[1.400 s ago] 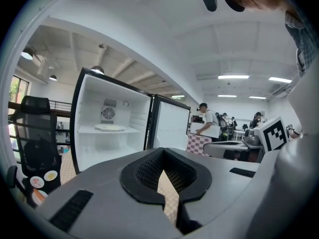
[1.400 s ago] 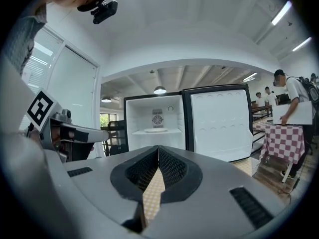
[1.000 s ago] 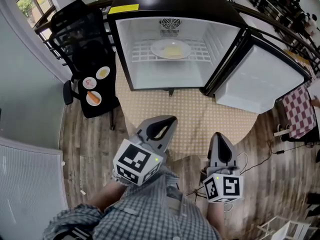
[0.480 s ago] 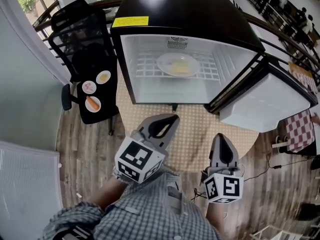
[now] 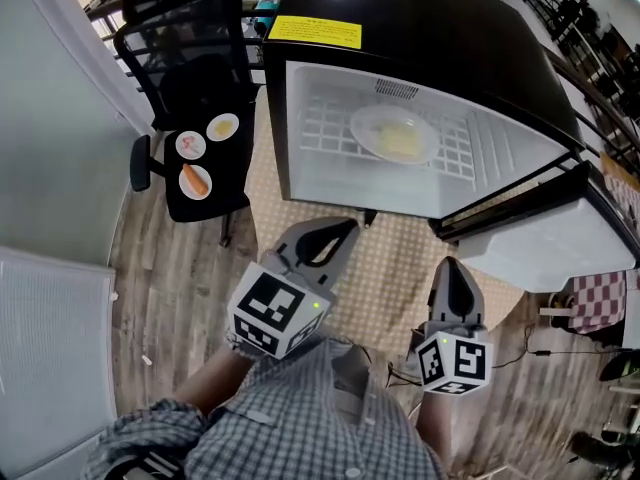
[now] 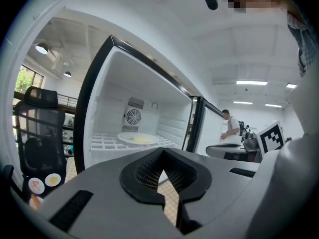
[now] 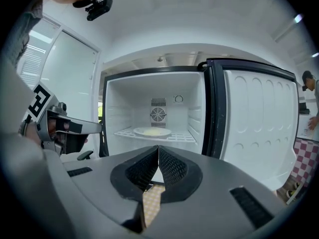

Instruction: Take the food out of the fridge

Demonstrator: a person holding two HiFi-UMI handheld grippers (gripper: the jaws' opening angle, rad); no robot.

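Observation:
A black fridge [image 5: 420, 28] stands open in front of me, its white inside lit. A white plate with pale yellow food [image 5: 395, 135] lies on the wire shelf [image 5: 330, 128]; the same plate [image 6: 137, 139] [image 7: 152, 131] shows in both gripper views. My left gripper [image 5: 343, 230] is shut and empty, short of the fridge's lower front edge and left of the plate. My right gripper [image 5: 452, 266] is also shut and empty, below the fridge's right corner by the door hinge. In their own views both pairs of jaws [image 6: 160, 156] [image 7: 158, 152] are closed together, pointing at the shelf.
The fridge door [image 5: 545, 248] hangs open to the right. A black office chair [image 5: 180, 58] at the left carries three small plates of food [image 5: 197, 180] on its seat. A beige mat [image 5: 390, 263] lies under the fridge. A red checked cloth [image 5: 598, 301] is at the far right.
Both grippers have moved forward toward the fridge, still shut. The fridge and the plate now look larger and closer, and have shifted right in the head view.

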